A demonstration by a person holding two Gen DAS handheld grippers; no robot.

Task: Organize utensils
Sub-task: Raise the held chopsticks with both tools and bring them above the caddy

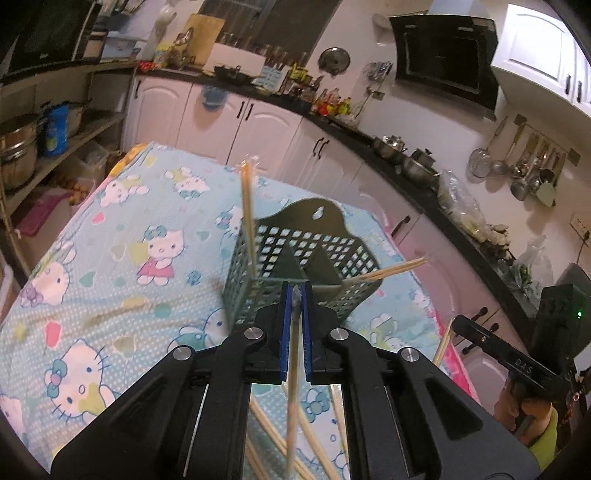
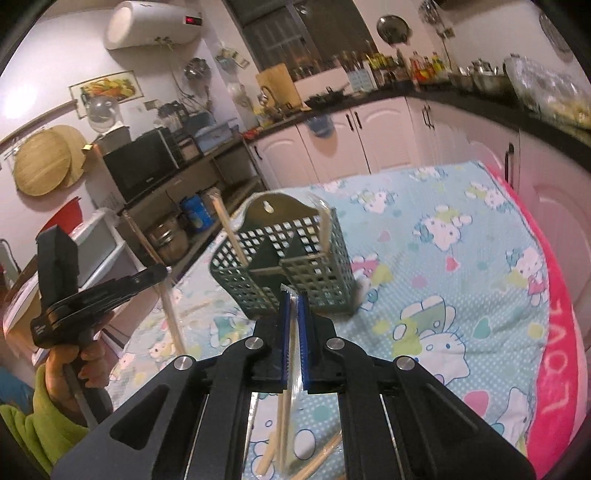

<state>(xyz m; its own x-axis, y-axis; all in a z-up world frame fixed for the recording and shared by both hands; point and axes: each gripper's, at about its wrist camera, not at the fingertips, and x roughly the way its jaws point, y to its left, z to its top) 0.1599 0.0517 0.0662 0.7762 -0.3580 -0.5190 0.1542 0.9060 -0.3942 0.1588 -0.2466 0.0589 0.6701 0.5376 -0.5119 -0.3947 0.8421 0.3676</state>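
- Surface: table under a blue cartoon-cat cloth (image 1: 122,236), with a pink edge (image 2: 554,332) showing on the right side in the right wrist view.
- Room: home kitchen. White cabinets (image 1: 258,122) under a dark countertop, range hood (image 1: 443,62) on the wall, ladles (image 1: 524,173) hanging on a rail, pots (image 1: 413,162) on the counter. The right wrist view adds a microwave (image 2: 140,162), a water heater (image 2: 155,22) high on the wall and round woven trays (image 2: 44,162).
- Basket (image 1: 295,258): dark green, perforated, with dividers inside and a tall back plate with a hanging hole. It stands upright on the cloth, just ahead of both grippers' tips.
- In the basket: one chopstick pair (image 1: 248,218) stands near-vertical at the left corner; another (image 1: 391,271) leans out low to the right.
- Left gripper (image 1: 295,295): jaws nearly together, clamped on a wrapped chopstick pair (image 1: 293,369) that runs back between the blue pads toward the camera. Its tip sits at the basket's near rim.
- Right gripper (image 2: 293,295): same posture, pads clamped on a clear-wrapped chopstick pair (image 2: 291,354), tip just short of the basket's near wall.
- More loose chopsticks (image 1: 317,435) lie on the cloth beneath the left gripper, and some (image 2: 321,458) under the right.
- Each gripper shows in the other's view, off to the side, held by a hand (image 2: 79,369) in a green sleeve.
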